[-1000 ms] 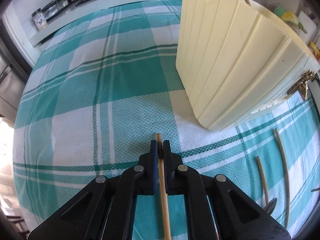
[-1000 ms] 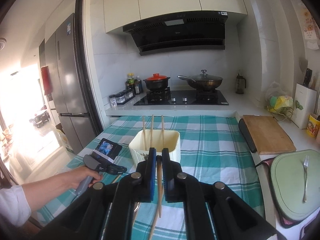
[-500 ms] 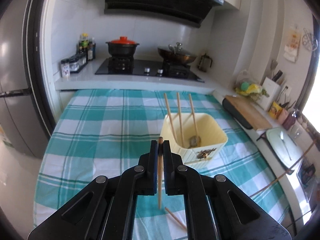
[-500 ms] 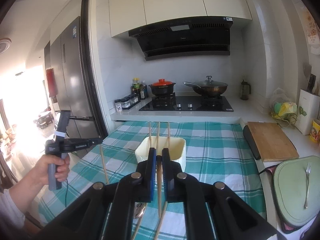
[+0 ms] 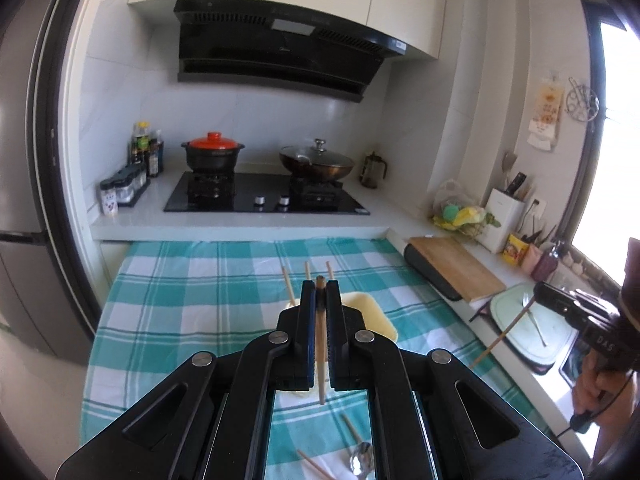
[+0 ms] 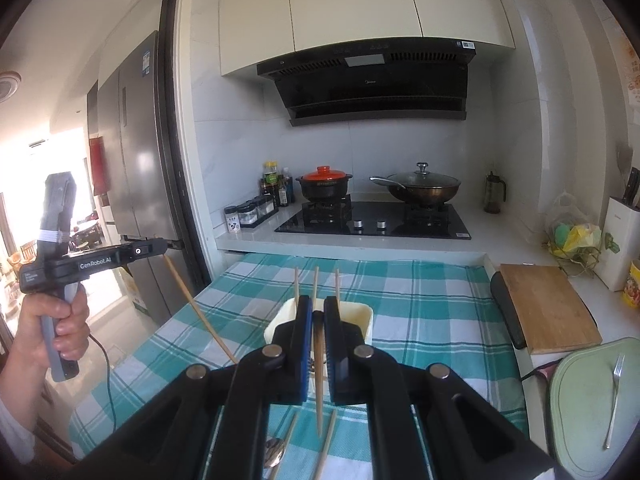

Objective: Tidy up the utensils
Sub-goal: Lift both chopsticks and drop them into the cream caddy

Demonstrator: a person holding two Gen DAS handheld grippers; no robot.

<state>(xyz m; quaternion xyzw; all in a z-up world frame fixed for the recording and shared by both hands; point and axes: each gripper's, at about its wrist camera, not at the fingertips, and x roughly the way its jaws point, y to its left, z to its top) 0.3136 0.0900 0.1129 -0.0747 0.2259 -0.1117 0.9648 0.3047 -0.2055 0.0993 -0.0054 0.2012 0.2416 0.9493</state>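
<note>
My left gripper [image 5: 320, 286] is shut on a wooden chopstick [image 5: 320, 360] that hangs point down above the checked tablecloth. Behind its fingers stands the cream utensil holder [image 5: 374, 314] with three chopsticks [image 5: 288, 286] upright in it. My right gripper [image 6: 318, 304] is shut on another chopstick [image 6: 319, 384], just in front of the holder [image 6: 360, 316]. The right wrist view shows the left gripper [image 6: 162, 250] raised at the left with its chopstick [image 6: 200, 312] slanting down. The right gripper [image 5: 538, 296] appears at the right edge of the left wrist view. A spoon [image 6: 274, 450] and loose chopsticks [image 6: 326, 440] lie on the cloth.
A stove [image 6: 376, 220] with a red-lidded pot [image 6: 324, 184] and a wok [image 6: 420, 186] stands behind the table. A wooden cutting board [image 6: 548, 304] and a green tray [image 6: 584, 396] with a fork lie on the right counter. A fridge [image 6: 136, 168] stands left.
The left gripper has risen well off the tablecloth with its chopstick and tipped up toward level. The right gripper drifted slightly, still holding its chopstick.
</note>
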